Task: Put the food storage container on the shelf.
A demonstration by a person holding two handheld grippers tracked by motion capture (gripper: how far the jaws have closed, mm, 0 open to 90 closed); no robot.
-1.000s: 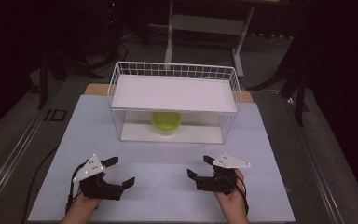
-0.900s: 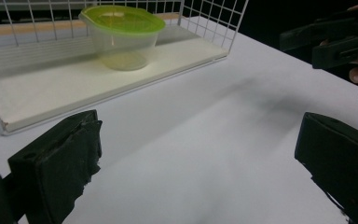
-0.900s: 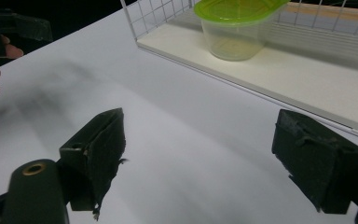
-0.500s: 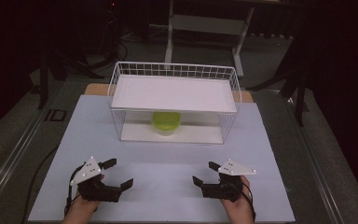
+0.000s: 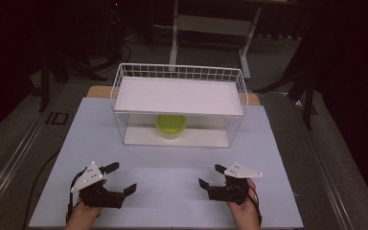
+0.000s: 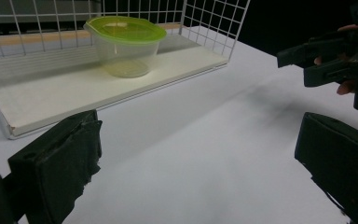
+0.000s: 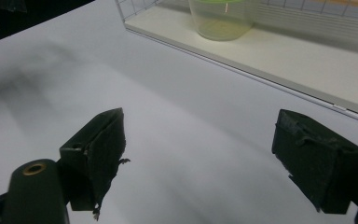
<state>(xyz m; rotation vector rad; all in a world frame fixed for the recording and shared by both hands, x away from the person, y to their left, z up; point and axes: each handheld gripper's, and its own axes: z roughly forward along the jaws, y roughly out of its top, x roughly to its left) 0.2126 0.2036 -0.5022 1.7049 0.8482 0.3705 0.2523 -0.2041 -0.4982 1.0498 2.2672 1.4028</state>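
Item: clear plastic container (image 6: 126, 51) with green lid (image 6: 126, 29), 1 unit. Location: lower shelf (image 6: 98, 86) of white wire rack (image 5: 179, 76), near middle, under upper shelf board (image 5: 179, 96); well apart from both claws.

Handling (judged): light, appears empty; thin walls likely flex under squeeze; smooth sides, slippery; not fragile.

Grip point: across body just below lid rim, rim acting as stop. Low headroom; enter from open front.

Left claw (image 5: 120, 178): jaws apart, empty, over bench (image 5: 172, 167). Right claw (image 5: 212, 175): jaws apart, empty.
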